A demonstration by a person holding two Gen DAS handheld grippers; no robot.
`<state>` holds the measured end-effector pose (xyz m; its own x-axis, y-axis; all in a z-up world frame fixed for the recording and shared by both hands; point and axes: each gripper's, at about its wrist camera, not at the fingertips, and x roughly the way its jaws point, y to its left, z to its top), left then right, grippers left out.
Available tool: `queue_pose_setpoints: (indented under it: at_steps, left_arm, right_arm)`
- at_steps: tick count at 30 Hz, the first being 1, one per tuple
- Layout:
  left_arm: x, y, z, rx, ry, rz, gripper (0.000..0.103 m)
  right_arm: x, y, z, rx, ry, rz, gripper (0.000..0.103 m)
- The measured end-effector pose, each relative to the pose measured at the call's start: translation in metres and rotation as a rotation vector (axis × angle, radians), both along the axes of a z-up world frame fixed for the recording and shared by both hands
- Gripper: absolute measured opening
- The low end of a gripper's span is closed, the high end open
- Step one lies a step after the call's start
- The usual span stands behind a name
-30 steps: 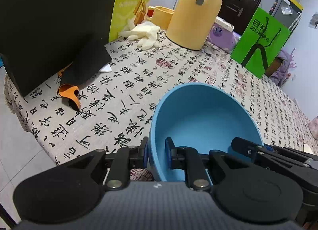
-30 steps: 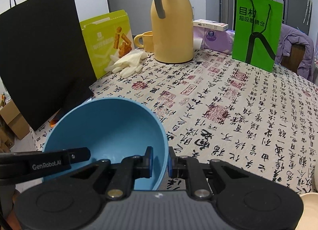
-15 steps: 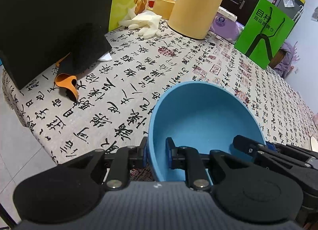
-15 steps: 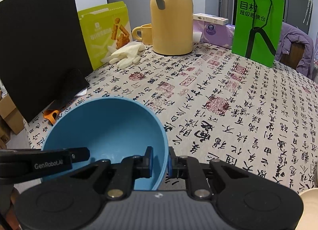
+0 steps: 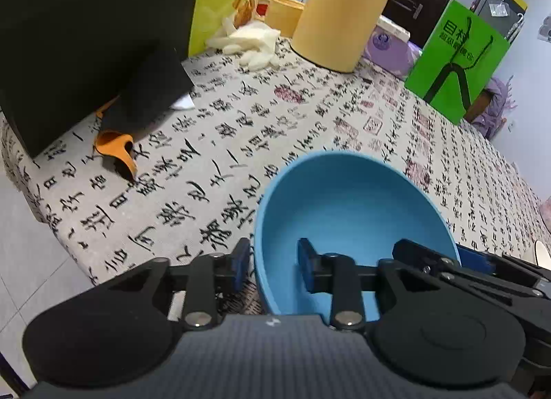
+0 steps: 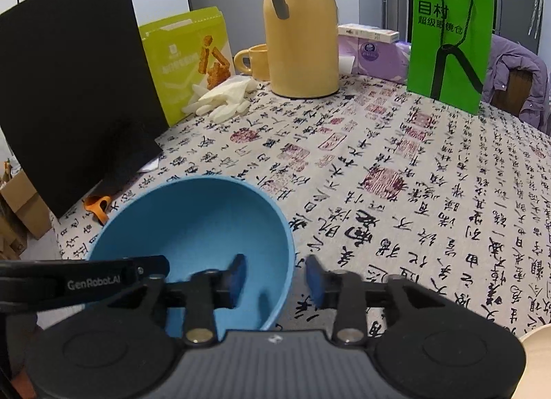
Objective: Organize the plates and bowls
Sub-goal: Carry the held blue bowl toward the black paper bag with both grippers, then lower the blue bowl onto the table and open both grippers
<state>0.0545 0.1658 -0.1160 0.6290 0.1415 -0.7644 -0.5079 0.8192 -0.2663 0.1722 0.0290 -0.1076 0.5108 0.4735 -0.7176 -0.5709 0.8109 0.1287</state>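
Releasing step: both tongs have just been opening. Left tongs [image 5: 273, 266] stand spread astride the near left rim of the blue bowl [image 5: 347, 206], pads clear of the wall; right tongs [image 6: 275, 275] likewise spread astride its right rim. Bowl sits on the desk [image 6: 396, 171] directly ahead of both. Judgement: widen slightly more, then lift both straight up and back together, so no pad drags the rim.

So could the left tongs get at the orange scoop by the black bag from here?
Probably yes. The left tongs have just been opening and straddle the blue bowl rim without pressing it. Between them and the orange scoop lies only bare tablecloth; the black bag overhangs just its far end.
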Motion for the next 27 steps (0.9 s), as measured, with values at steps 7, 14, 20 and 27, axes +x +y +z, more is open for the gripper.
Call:
queue_pose_setpoints:
  at_steps: [7, 14, 20, 27]
  left_arm:
    - [-0.008, -0.002, 0.012, 0.056, -0.048, 0.004, 0.067]
    - [-0.019, -0.011, 0.026, 0.142, -0.116, 0.004, 0.085]
    - [-0.032, -0.022, 0.038, 0.218, -0.192, 0.01, 0.102]
    - [-0.048, -0.036, 0.049, 0.278, -0.285, 0.005, 0.103]
  right_arm:
    - [-0.004, -0.02, 0.006, 0.07, 0.0, -0.03, 0.076]
    - [-0.016, -0.044, 0.019, 0.135, -0.027, -0.064, 0.103]
    - [-0.029, -0.064, 0.029, 0.181, -0.064, -0.088, 0.103]
    - [-0.043, -0.08, 0.032, 0.199, -0.101, -0.105, 0.103]
